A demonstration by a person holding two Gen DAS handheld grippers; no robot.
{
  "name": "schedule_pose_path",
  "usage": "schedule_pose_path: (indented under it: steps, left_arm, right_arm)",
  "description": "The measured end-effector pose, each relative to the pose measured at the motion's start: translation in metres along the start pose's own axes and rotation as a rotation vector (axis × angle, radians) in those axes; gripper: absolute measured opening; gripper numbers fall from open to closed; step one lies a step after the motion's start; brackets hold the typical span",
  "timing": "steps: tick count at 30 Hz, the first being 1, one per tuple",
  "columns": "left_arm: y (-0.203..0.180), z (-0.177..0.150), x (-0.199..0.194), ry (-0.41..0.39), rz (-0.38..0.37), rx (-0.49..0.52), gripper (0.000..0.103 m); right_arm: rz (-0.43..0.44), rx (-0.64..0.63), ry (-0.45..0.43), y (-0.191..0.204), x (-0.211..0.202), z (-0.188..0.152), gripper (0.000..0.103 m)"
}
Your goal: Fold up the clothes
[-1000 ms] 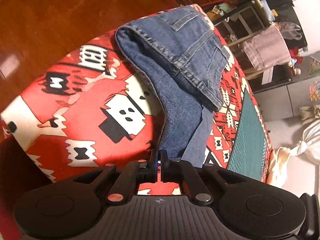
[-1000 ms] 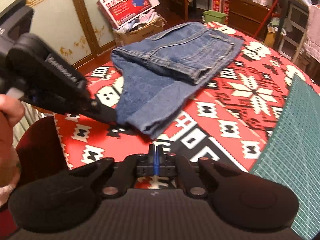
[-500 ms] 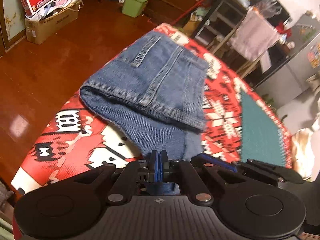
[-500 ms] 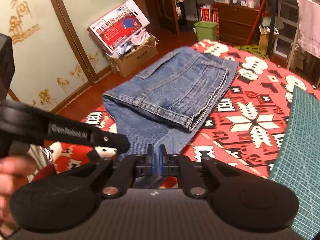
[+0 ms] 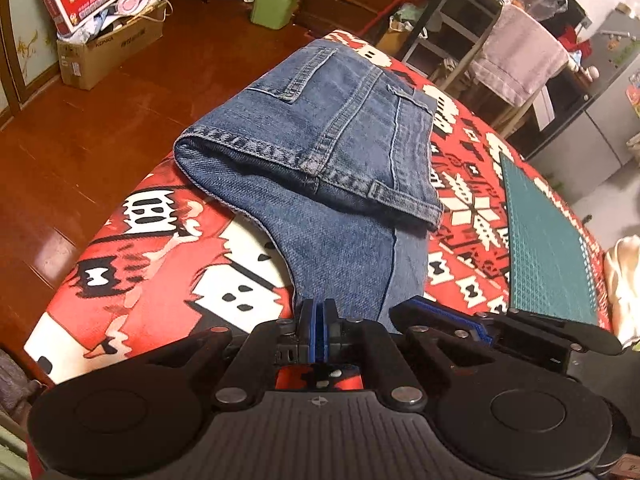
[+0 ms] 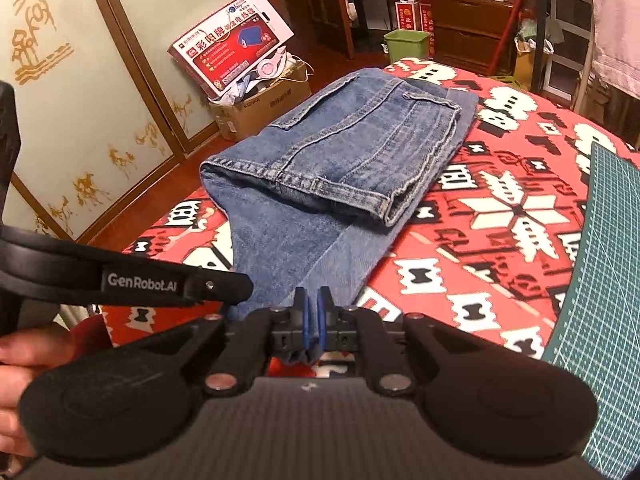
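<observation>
Jeans (image 5: 320,128) of blue denim lie on a desk (image 5: 160,264) covered with a red, white and black patterned cloth, straight ahead of both tools. The waistband end, with its belt loops and back pocket, is doubled over and rests flat on top of the leg part, making a thick, fairly neat layer at the far side. Below that layer the legs run back toward the tools, to the near desk edge.

The left tool (image 5: 319,330) has its blue pads pressed together, and the denim's near end comes right up to them — it appears to be clenched on the jeans' leg end. The right tool (image 6: 313,322) is nearly closed, with a small bunch of denim visible just behind its pads, so it seems to be gripping the leg end too, beside the left one. A hand (image 6: 24,364) holds the left tool's body at the left of the right tool's view.

A green cutting mat (image 6: 600,264) lies to the right of the tools, apart from the jeans.

By my judgement the folding is partway along: one fold lies in place — the leg end remains single and long. What seems left is bringing that gripped end forward over the stacked part and smoothing it.
</observation>
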State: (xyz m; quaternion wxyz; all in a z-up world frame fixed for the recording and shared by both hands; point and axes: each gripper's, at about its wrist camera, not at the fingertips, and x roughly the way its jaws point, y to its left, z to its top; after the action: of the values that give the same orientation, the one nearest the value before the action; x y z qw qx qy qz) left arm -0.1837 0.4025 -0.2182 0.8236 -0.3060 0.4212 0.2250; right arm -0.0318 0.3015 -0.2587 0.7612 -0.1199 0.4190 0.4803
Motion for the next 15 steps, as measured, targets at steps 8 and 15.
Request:
schedule_pose_path:
  steps: [8,15]
  left_arm:
    - [-0.004,-0.009,-0.007,0.006,0.029,0.022,0.004]
    - [-0.017,-0.016,-0.021,-0.003,0.048,0.052,0.004]
  right_arm:
    - [-0.003,0.01,0.006,-0.001,-0.021,-0.005,0.007]
    - [-0.007,0.016,0.004,-0.002,-0.042,-0.008,0.008]
